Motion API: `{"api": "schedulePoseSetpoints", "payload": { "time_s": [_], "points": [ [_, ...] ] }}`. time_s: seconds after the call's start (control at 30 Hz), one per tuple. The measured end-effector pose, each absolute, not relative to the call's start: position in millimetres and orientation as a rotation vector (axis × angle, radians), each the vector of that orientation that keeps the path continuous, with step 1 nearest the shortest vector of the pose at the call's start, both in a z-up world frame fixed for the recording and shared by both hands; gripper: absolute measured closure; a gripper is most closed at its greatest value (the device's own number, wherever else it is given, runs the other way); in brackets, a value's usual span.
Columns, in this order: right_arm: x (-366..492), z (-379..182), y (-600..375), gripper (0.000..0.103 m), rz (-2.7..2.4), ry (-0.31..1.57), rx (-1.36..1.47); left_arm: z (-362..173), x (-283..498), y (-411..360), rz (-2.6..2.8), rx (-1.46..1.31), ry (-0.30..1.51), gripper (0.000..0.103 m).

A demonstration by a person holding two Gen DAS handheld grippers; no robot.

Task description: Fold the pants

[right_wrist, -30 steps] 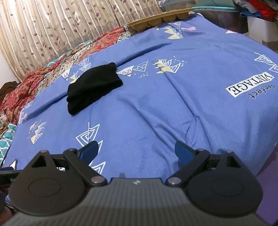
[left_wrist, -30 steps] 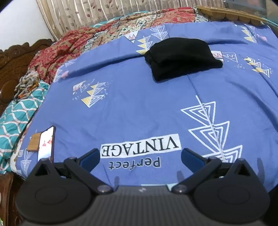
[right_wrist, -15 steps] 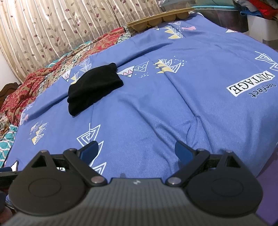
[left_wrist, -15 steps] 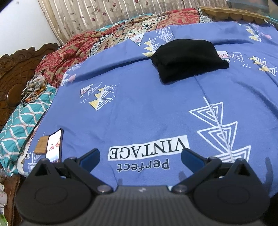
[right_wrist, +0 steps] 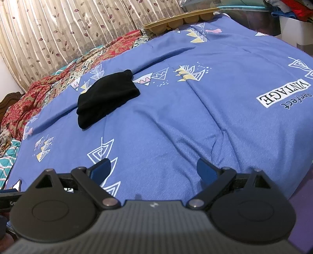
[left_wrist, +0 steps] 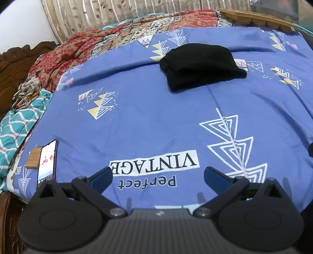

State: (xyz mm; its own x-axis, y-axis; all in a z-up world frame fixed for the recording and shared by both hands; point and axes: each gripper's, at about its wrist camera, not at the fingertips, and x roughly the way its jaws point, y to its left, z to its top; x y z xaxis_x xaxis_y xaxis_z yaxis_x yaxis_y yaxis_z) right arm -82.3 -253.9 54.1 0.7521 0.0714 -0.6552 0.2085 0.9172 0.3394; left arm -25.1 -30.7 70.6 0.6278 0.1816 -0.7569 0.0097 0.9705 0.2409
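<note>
Pants (left_wrist: 201, 66) folded in a soft black bundle, far middle of my bed (left_wrist: 156, 121) | left tool (left_wrist: 158, 175) and right tool (right_wrist: 153, 169) both wide, empty, well short | light, limp cloth; I'd pinch a folded edge.

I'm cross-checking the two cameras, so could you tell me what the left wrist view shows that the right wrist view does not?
Only the left wrist view shows the phone lying face-up at the sheet's near-left edge, beside a small wooden block. Only the right wrist view shows piled clothes at top right. Both show the folded black pants on the blue sheet, and each view's own gripper, left and right, open and empty.
</note>
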Motion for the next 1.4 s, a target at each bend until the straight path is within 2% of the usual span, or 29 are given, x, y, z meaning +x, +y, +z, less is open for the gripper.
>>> {"api": "schedulePoseSetpoints", "payload": {
  "time_s": [1.4],
  "points": [
    [-82.2, 55.8, -252.0, 0.007, -0.069, 0.717, 0.404, 70.7, -21.0, -25.4, 0.166, 0.245, 0.892, 0.000]
  ]
}}
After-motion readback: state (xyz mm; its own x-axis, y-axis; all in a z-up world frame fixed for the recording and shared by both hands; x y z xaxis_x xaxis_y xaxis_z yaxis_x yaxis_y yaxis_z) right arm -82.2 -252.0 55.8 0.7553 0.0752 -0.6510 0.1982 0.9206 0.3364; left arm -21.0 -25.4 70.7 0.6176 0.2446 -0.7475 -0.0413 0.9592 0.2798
